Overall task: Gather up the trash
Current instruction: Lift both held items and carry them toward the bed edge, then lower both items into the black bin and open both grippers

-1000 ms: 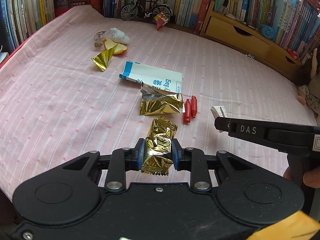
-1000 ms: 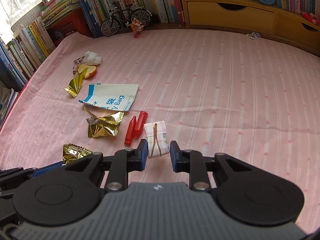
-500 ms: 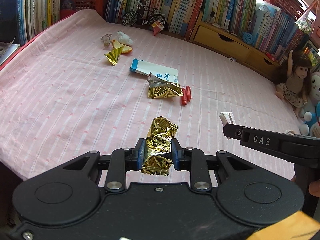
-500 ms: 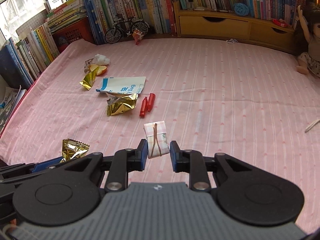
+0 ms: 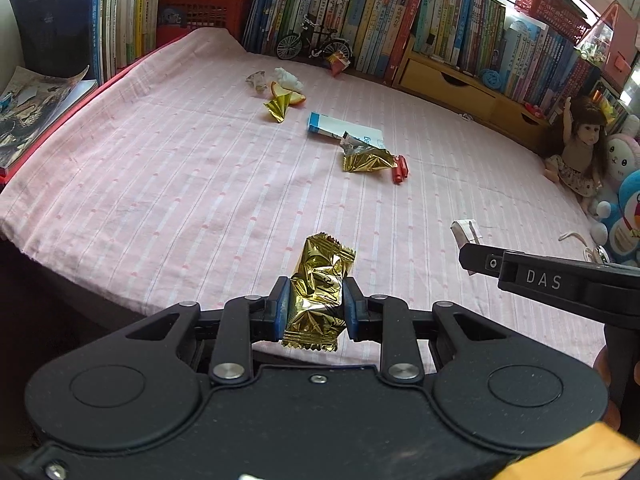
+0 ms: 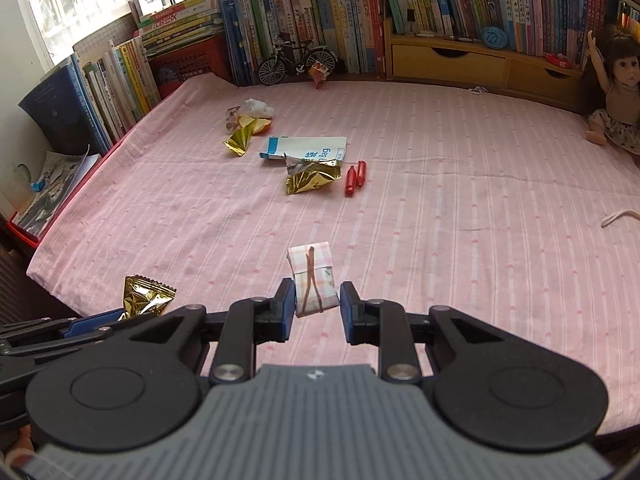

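Left gripper: matte black body, two round raised discs on its near housing, angular linkage arms fastened by silver round-head screws, blue pads lining the inner faces of its fingers. A yellow-orange patch showed at its near right corner.

Right gripper: same black linkage, discs and silver screws, blue-faced fingers; its near housing carried a grey ribbed cover with a small white emblem. Seen from the left wrist view, its side bore white lettering "DAS".
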Demonstrator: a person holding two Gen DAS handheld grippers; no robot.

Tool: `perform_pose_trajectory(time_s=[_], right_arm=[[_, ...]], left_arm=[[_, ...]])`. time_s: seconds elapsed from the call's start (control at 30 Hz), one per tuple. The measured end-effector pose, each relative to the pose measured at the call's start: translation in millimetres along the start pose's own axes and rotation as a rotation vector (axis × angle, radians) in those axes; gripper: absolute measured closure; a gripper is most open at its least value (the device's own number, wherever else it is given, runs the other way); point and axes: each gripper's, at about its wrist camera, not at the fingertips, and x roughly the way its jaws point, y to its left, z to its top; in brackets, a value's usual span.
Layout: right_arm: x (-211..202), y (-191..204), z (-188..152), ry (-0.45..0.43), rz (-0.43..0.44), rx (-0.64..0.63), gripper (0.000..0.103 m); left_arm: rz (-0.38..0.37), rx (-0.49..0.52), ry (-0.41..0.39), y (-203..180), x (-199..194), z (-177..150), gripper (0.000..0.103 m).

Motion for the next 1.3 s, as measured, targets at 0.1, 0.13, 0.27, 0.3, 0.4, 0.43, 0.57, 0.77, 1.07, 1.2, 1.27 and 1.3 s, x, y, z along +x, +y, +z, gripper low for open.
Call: perform_pose_trajectory(time_s=[0.1,0.13,0.27,0.3,0.4,0.43,0.57,0.77,1.07,1.2,1.27,1.3], right_arm=[[-9,12,-12,-0.003,-0.005,-0.008,0.074],[-11,15,-14,-0.003,-0.006,-0.013,0.074],[-22,30,-26,-0.007,-0.008,-0.018,0.074],[-24,33,-29,-0.007,-0.008,-0.019,0.074],[-31,45,-40,-0.002,-0.008,-0.034,0.074],[-33,48,-43,0.001,-0.007,-0.037,0.074],[-40,59,-55,0.009,-0.004,-0.050,0.074],[-43,70,-69,0.033,0.005,-0.063,0.073],[-33,79,-98,0.107,0.023,-0.069,0.073],[-24,81,-113,0.149,0.032,-0.062,0.073],[-20,81,-119,0.168,0.036,-0.055,0.073],[-17,81,-122,0.177,0.037,-0.051,0.073]], left_arm=[[-0.009,0.004,-0.002,7,-10,-8,0.078],[-0.012,0.006,-0.003,10,-13,-10,0.078],[-0.019,0.018,-0.008,21,-29,-21,0.078],[-0.020,0.017,-0.008,24,-33,-24,0.078],[-0.024,0.016,-0.005,31,-41,-33,0.078],[-0.025,0.018,-0.004,33,-43,-37,0.078],[-0.028,0.026,0.001,40,-52,-49,0.078],[-0.023,0.005,0.022,52,-56,-65,0.078],[0.002,-0.023,0.093,70,-43,-93,0.077],[0.013,-0.033,0.136,76,-32,-106,0.077],[0.020,-0.037,0.157,79,-26,-111,0.077],[0.024,-0.038,0.166,80,-23,-114,0.077]])
